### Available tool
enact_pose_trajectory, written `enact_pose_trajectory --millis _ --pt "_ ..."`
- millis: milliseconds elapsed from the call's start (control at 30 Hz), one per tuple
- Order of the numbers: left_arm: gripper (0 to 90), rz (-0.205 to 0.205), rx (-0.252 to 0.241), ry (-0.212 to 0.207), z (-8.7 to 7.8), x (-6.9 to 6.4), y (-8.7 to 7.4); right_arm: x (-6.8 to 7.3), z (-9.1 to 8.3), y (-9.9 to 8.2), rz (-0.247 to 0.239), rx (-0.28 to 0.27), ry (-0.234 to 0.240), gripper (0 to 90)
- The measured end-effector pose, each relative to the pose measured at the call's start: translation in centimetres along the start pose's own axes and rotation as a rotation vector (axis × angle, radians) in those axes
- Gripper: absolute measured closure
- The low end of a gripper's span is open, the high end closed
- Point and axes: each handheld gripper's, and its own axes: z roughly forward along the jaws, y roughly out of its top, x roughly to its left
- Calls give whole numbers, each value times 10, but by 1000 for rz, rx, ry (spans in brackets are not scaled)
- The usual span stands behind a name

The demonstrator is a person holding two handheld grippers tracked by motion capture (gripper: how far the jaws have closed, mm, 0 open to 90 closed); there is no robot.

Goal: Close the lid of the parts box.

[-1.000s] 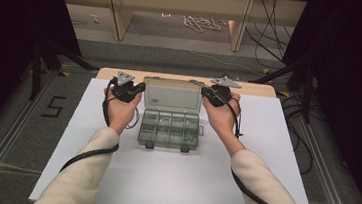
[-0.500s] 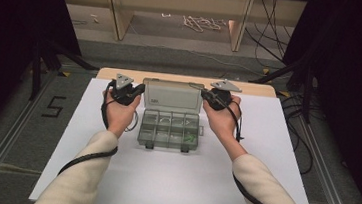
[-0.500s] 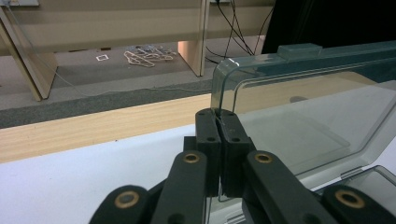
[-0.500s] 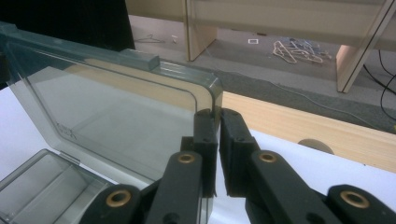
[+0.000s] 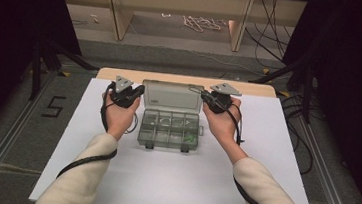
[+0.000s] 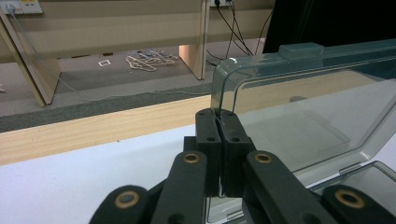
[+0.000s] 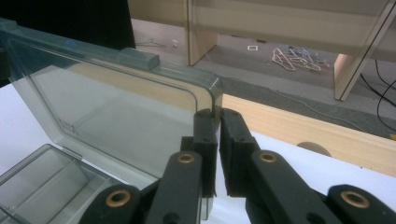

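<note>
With the left gripper (image 6: 218, 122) and right gripper (image 7: 217, 122) each clamped on a side edge of the raised lid (image 5: 172, 96) of the box (image 5: 170, 129) mid-table, we judge an uneven pull could twist the hinge or drag the box.

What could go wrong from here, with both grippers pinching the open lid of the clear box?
The left gripper and right gripper each pinch only a thin side edge of the lid, so it could slip free and drop. Uneven pulling may twist the hinge, or drag the light compartment box across the table.
</note>
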Motion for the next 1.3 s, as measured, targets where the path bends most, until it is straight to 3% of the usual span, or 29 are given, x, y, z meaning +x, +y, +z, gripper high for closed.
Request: enact_pose_trajectory --millis 767,1300 --pt "884 17 -17 -12 -11 -4 -6 3 -7 -7 -17 -27 10 858" --pt "884 50 -21 -20 -17 -5 -9 4 -13 -12 -28 -33 11 855"
